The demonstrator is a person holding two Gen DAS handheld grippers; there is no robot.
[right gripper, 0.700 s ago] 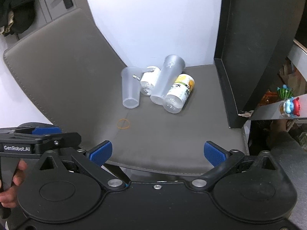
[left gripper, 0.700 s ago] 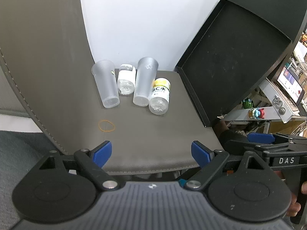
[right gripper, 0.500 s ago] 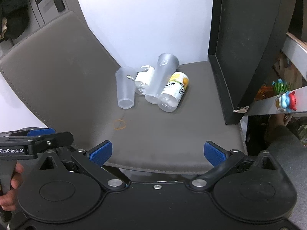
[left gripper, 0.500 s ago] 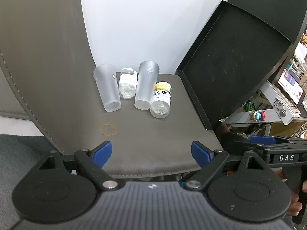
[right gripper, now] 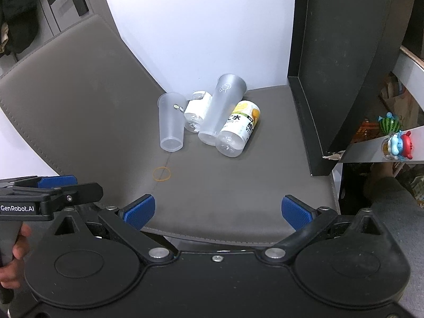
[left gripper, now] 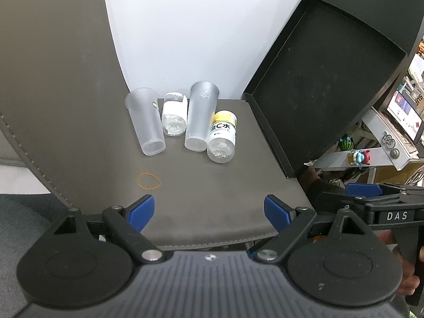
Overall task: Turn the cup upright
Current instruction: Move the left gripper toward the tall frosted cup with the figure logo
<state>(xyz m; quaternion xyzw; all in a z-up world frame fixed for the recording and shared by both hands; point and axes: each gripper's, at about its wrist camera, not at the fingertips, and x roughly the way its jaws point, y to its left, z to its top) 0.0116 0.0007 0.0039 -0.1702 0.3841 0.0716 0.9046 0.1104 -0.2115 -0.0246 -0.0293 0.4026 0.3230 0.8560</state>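
Two frosted plastic cups lie on a grey mat, bases toward me: a left cup (left gripper: 147,122) (right gripper: 171,122) and a right cup (left gripper: 200,118) (right gripper: 221,108). Between them lies a white-labelled bottle (left gripper: 173,118) (right gripper: 196,112). A yellow-labelled bottle (left gripper: 222,137) (right gripper: 238,129) lies against the right cup. My left gripper (left gripper: 209,212) is open and empty, well short of the cups. My right gripper (right gripper: 217,209) is open and empty at the mat's front edge.
A yellow rubber band (left gripper: 149,180) (right gripper: 162,173) lies on the mat (left gripper: 212,185) in front of the cups. A black tray (left gripper: 323,79) (right gripper: 339,66) leans upright on the right. A white wall stands behind. Shelves with small toys (right gripper: 396,140) are at the far right.
Both grippers have drawn back and risen a little, so the cups and bottles look smaller and farther. Nothing on the mat has moved. Both grippers stay open.
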